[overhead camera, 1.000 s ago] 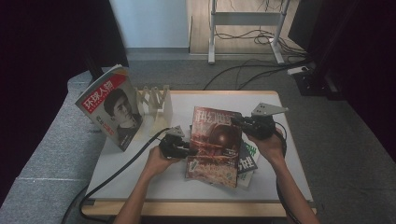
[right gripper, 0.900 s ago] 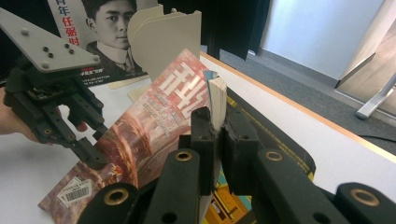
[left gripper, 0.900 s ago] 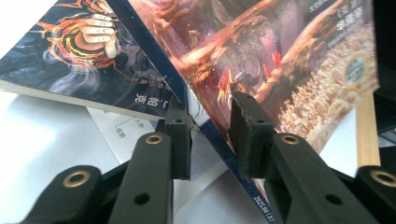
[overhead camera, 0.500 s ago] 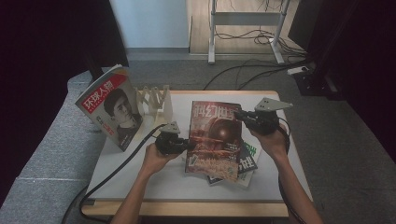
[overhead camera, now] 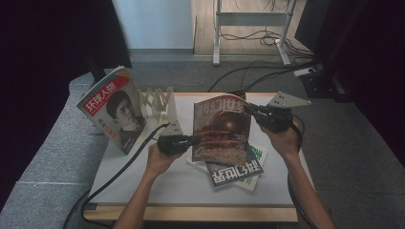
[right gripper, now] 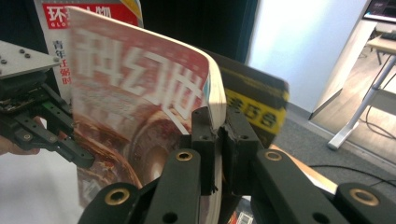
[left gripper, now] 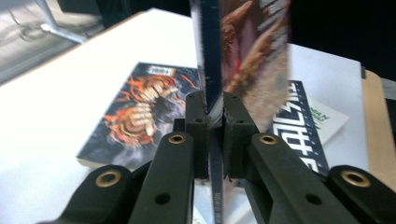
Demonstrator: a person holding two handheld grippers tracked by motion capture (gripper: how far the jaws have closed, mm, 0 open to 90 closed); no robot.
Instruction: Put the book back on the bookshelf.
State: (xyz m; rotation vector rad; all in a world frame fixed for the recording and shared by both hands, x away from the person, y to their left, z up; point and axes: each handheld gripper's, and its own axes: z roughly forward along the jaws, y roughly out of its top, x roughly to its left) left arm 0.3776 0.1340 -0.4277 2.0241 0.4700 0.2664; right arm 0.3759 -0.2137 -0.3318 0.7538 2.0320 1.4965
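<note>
In the high view, the left tongs (overhead camera: 191, 141) are clamping the left edge of a glossy red-brown magazine with a dark globe on its cover (overhead camera: 222, 129), and the right tongs (overhead camera: 249, 109) are clamping its upper right edge. The magazine is standing nearly upright between them, off the white table (overhead camera: 143, 179) and above two more magazines lying flat: one with a black cover and large pale lettering (overhead camera: 236, 172), and a white and green one (overhead camera: 257, 155) under it. At the table's left a red-headed magazine showing a portrait (overhead camera: 114, 110) is already leaning in a pale wooden slatted rack (overhead camera: 160, 102).

In the left gripper view, the left tongs (left gripper: 215, 109), having just been closing, are pinching the blurred magazine's (left gripper: 252, 56) edge. Below, a dark book with a fiery cover (left gripper: 140, 114) is lying flat on the table.

In the right gripper view, the right tongs (right gripper: 217, 122) are gripping the magazine's (right gripper: 140, 107) curling edge, with the left tongs (right gripper: 86, 161) showing beyond it.

Judging by this, one magazine is racked and this one is lifted but not yet stowed; carrying it over to the rack, and the flat ones, are remaining.
</note>
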